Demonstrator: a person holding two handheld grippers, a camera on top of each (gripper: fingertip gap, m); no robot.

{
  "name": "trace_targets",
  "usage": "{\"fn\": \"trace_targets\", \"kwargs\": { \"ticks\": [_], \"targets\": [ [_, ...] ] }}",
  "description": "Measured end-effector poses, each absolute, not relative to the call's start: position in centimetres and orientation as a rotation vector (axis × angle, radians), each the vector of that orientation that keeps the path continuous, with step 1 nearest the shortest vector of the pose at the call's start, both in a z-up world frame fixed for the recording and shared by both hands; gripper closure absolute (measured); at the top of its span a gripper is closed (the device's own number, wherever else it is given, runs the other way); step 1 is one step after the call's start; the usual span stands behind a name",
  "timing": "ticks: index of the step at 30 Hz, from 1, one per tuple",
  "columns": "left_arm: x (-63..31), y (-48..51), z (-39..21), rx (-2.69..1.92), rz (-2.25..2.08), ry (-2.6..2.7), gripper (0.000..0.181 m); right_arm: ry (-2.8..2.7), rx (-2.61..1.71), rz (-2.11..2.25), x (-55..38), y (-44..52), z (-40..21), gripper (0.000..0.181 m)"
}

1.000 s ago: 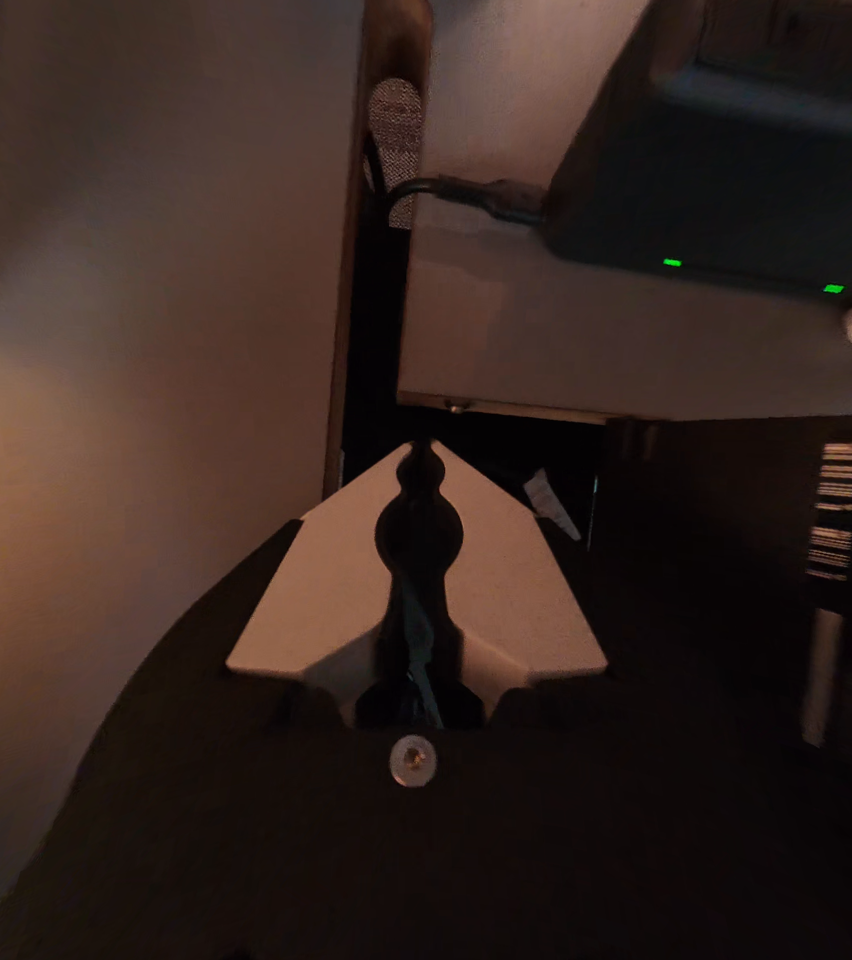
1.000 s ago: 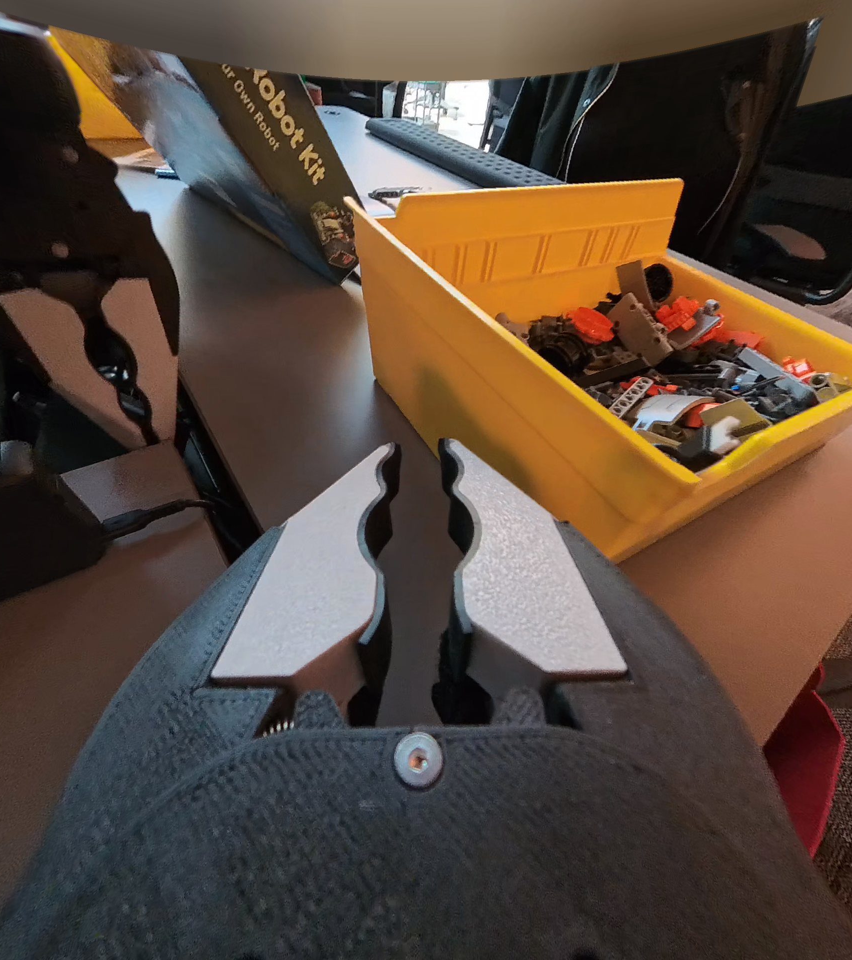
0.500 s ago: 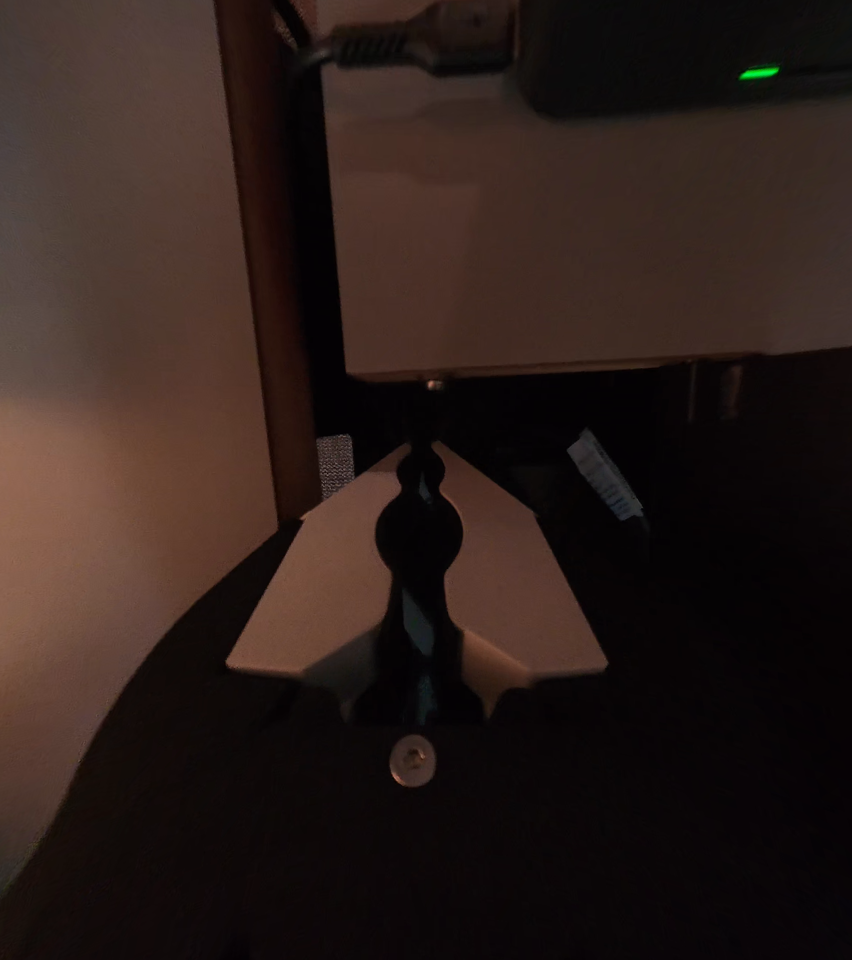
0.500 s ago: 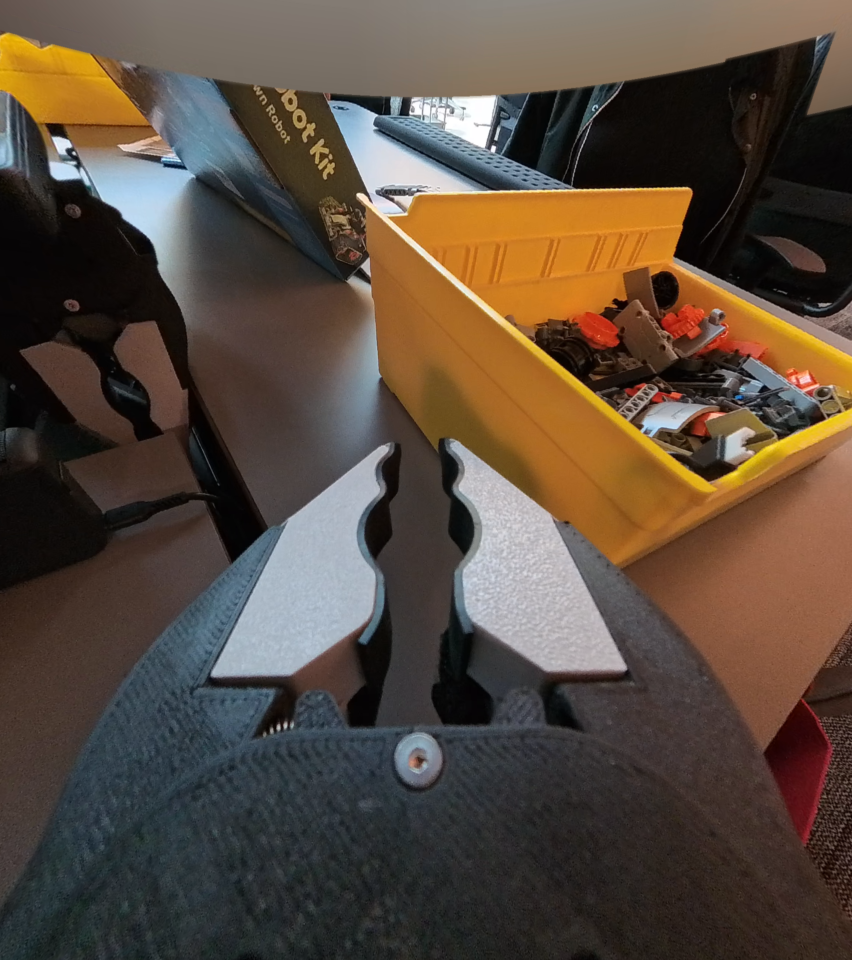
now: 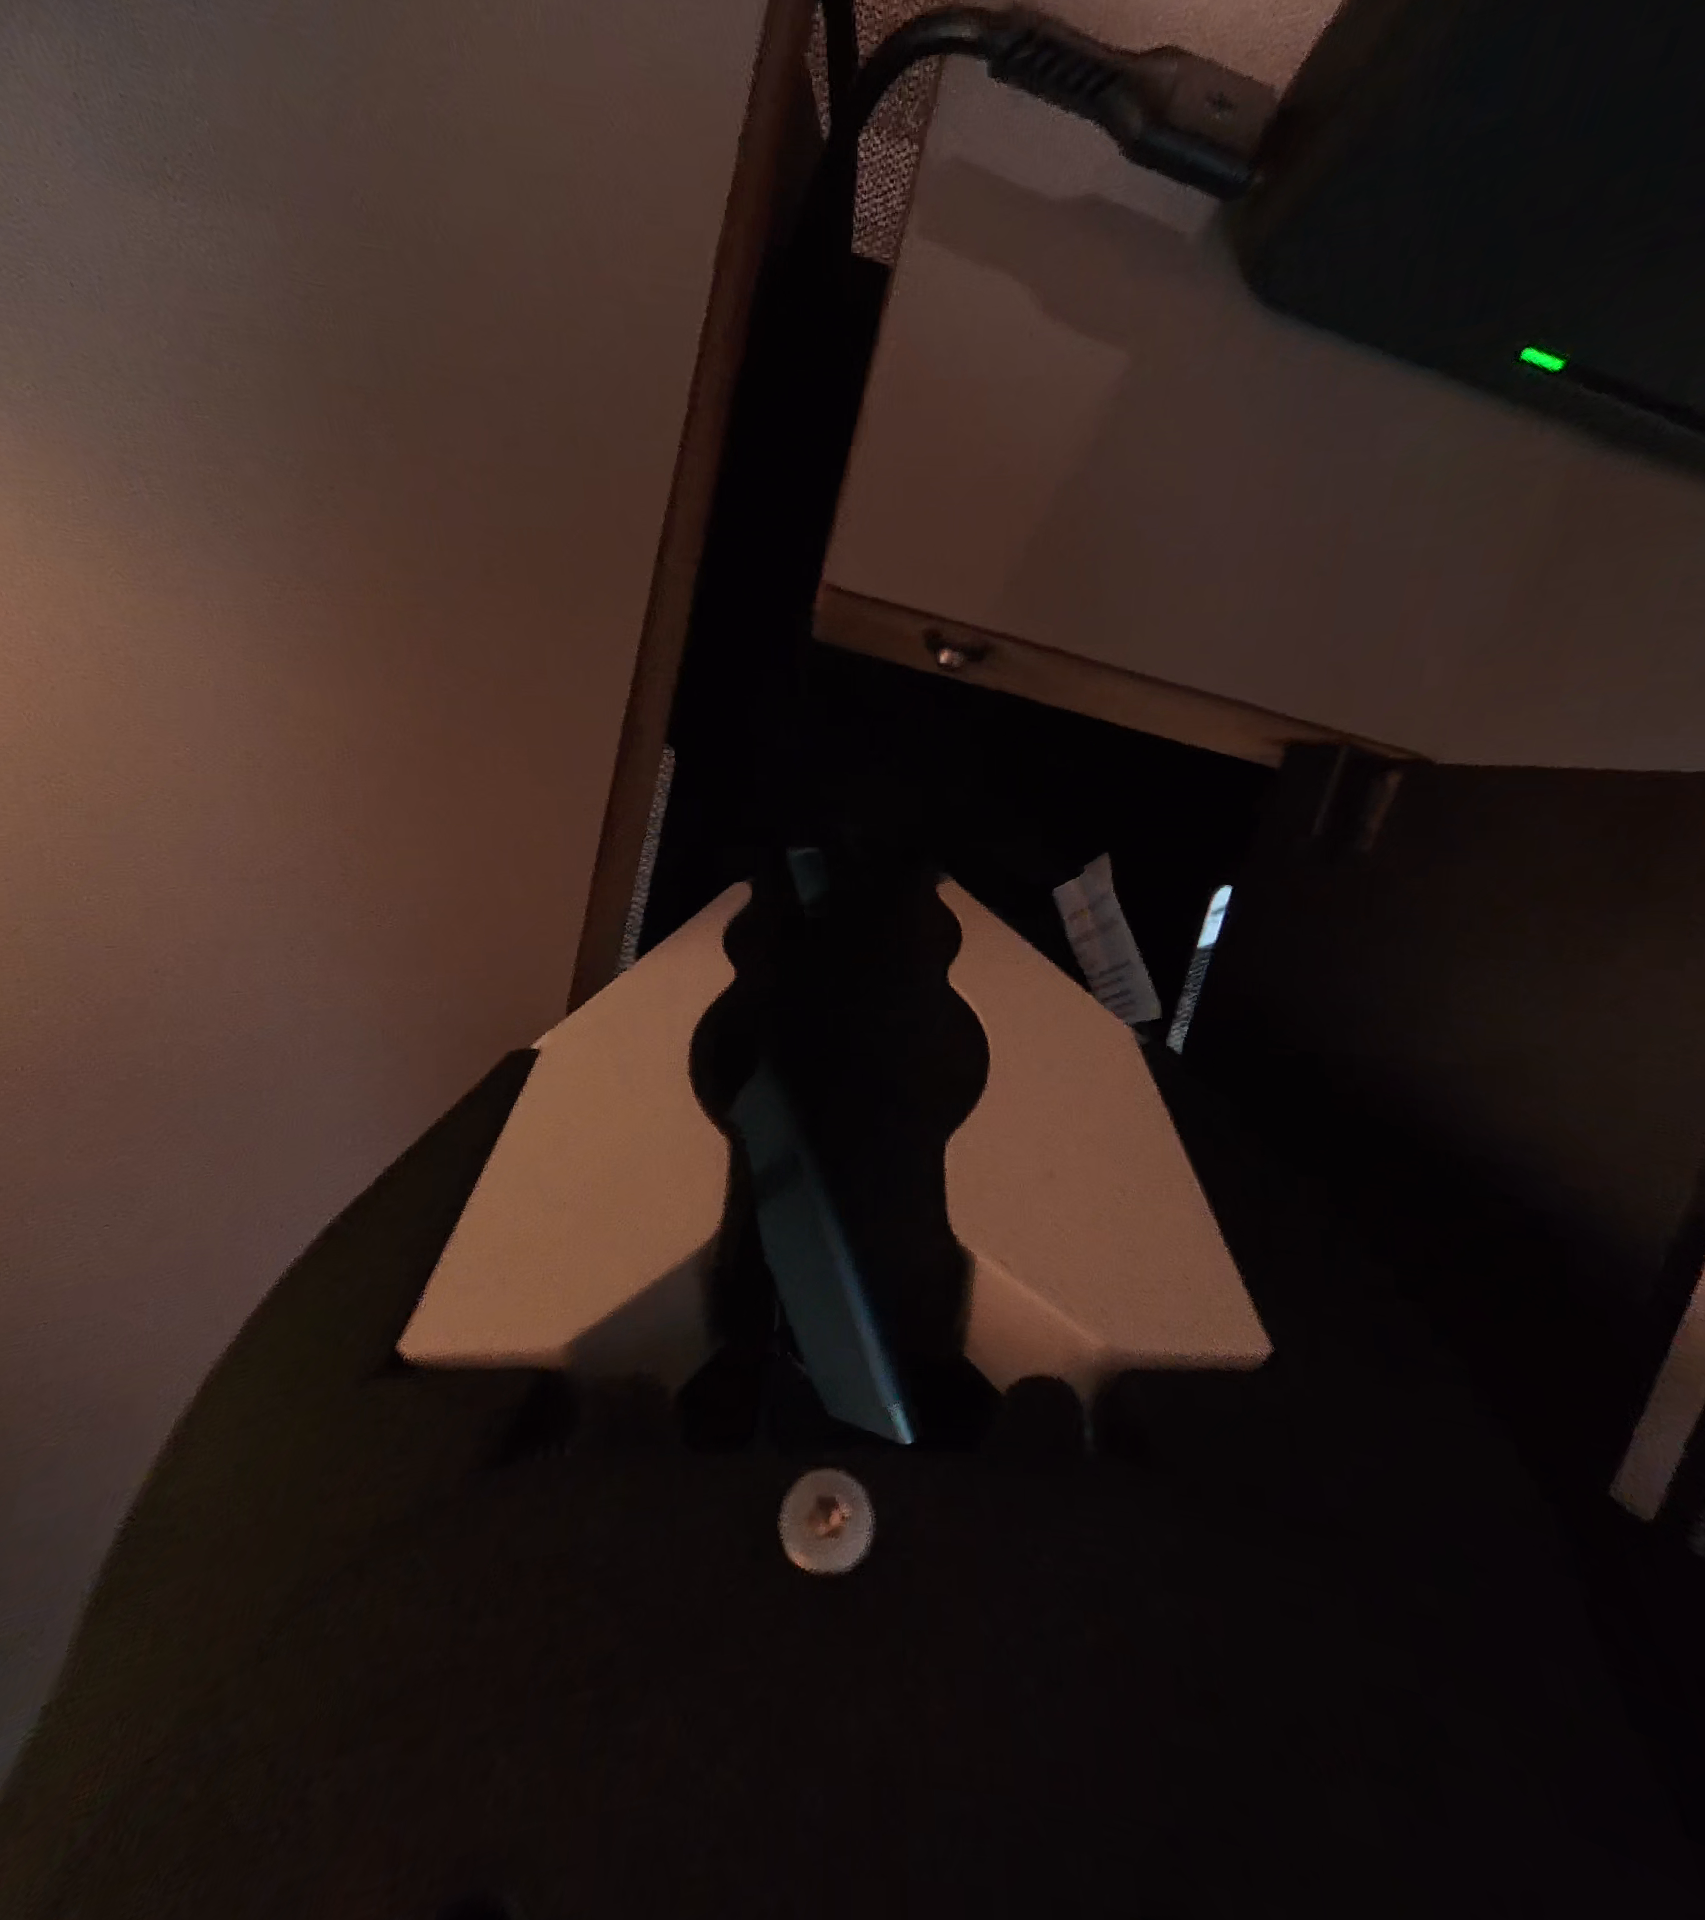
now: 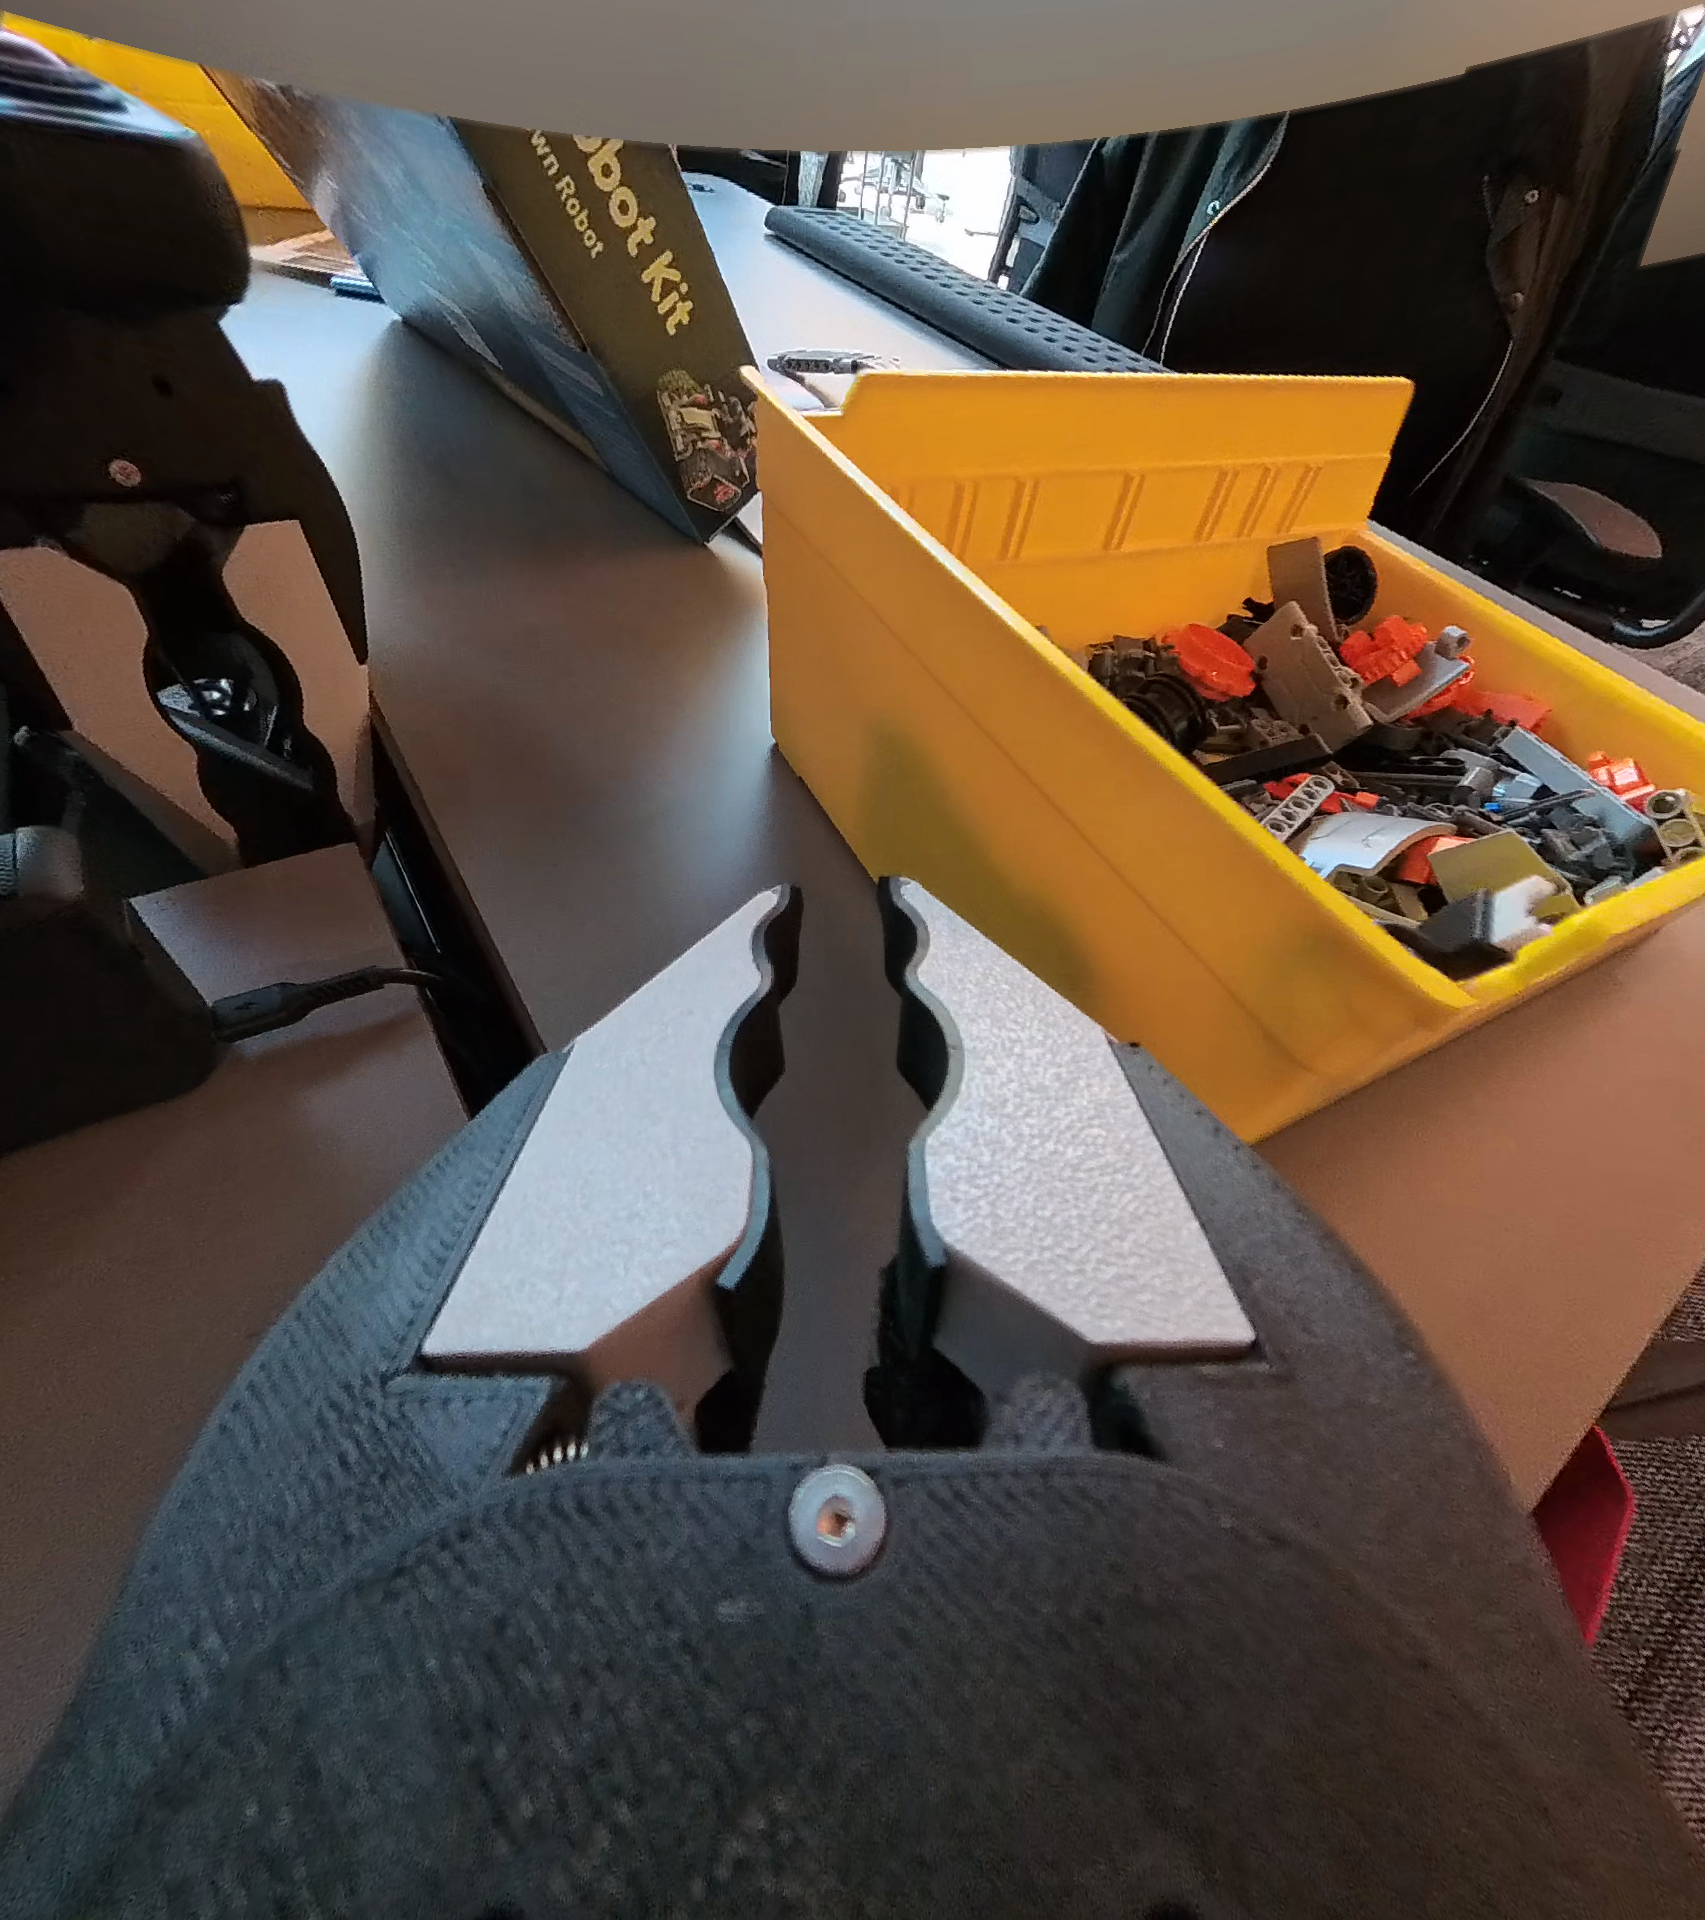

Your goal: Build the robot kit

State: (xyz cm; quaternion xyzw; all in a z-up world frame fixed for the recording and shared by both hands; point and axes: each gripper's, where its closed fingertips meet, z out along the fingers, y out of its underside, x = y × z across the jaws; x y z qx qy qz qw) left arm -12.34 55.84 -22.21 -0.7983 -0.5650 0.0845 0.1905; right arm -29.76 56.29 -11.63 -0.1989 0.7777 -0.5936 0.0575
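Observation:
In the left wrist view it is dim. My left gripper point(image 5: 846, 888) points down into the dark gap between two tabletops, its fingers apart. A dark flat grey-blue piece point(image 5: 822, 1278) lies slanted between them, against the left finger. From the right wrist view the left gripper point(image 6: 297, 831) hangs at the left over the same gap, something black between its fingers. My right gripper point(image 6: 837, 888) is slightly open and empty, low over the brown table point(image 6: 567, 727). It is just left of a yellow bin point(image 6: 983, 790) with several loose building parts point(image 6: 1399, 748).
A black device point(image 6: 27, 1018) with a plugged cable point(image 6: 308, 1003) sits on the left tabletop; its green light point(image 5: 1541, 361) shows from the left wrist. A dark box point(image 6: 557, 312) leans behind the bin. A black perforated bar point(image 6: 931, 281) lies farther back. A red thing point(image 6: 1586, 1538) hangs below the table edge. Left tips to right tips: about 20 cm.
My left gripper's fingers, shut tip to tip before, have parted, and the flat piece between them shows wider. The right gripper keeps its narrow opening and has shifted only slightly.

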Motion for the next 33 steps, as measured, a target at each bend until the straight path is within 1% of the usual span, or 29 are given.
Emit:
{"fn": "trace_targets", "kwargs": {
  "ticks": [5,6,9,11,13,15,16,18,21,24,26,29,32,33],
  "targets": [
    [-11.8,55.2,-22.6,-2.406,0.27,-1.542,0.159,2.363,-0.63,-1.799,-29.6,56.3,-11.7,0.166],
    [-11.7,55.2,-22.5,-2.383,0.271,-1.565,0.16,2.366,-0.636,-1.796,-29.5,56.3,-11.8,0.166],
    [-11.6,55.3,-21.5,-2.14,0.185,-1.699,0.151,2.384,-0.655,-1.781,-29.4,56.3,-12.0,0.166],
    [-11.3,54.7,-20.4,-1.987,0.134,-1.778,0.149,2.394,-0.673,-1.777,-29.3,56.3,-12.1,0.166],
    [-10.4,53.5,-19.6,-1.924,0.118,-1.827,0.152,2.405,-0.689,-1.773,-29.2,56.3,-12.3,0.166],
    [-9.1,53.0,-19.4,-1.914,0.067,-1.854,0.144,2.414,-0.7,-1.771,-29.1,56.3,-12.4,0.166],
    [-8.6,52.9,-19.5,-1.93,0.058,-1.861,0.143,2.417,-0.704,-1.77,-29.1,56.3,-12.4,0.166],
    [-7.8,53.0,-20.1,-1.986,0.047,-1.844,0.147,2.424,-0.708,-1.767,-29.1,56.2,-12.5,0.166],
    [-6.8,53.8,-21.3,-2.106,-0.033,-1.793,0.148,2.429,-0.714,-1.766,-29.1,56.2,-12.5,0.166],
    [-6.3,53.4,-21.9,-2.183,-0.039,-1.773,0.159,2.431,-0.724,-1.767,-29.0,56.3,-12.6,0.166],
    [-5.4,53.0,-22.3,-2.188,-0.107,-1.809,0.146,2.435,-0.731,-1.765,-29.0,56.3,-12.6,0.166],
    [-3.6,53.2,-22.9,-2.132,-0.25,-1.877,0.138,2.436,-0.736,-1.766,-29.0,56.3,-12.6,0.166],
    [-2.6,54.5,-23.6,-2.042,-0.389,-1.896,0.136,2.433,-0.735,-1.766,-28.9,56.3,-12.6,0.166],
    [-2.6,54.6,-23.9,-2.034,-0.393,-1.899,0.138,2.434,-0.736,-1.763,-28.9,56.3,-12.6,0.166]
  ]
}}
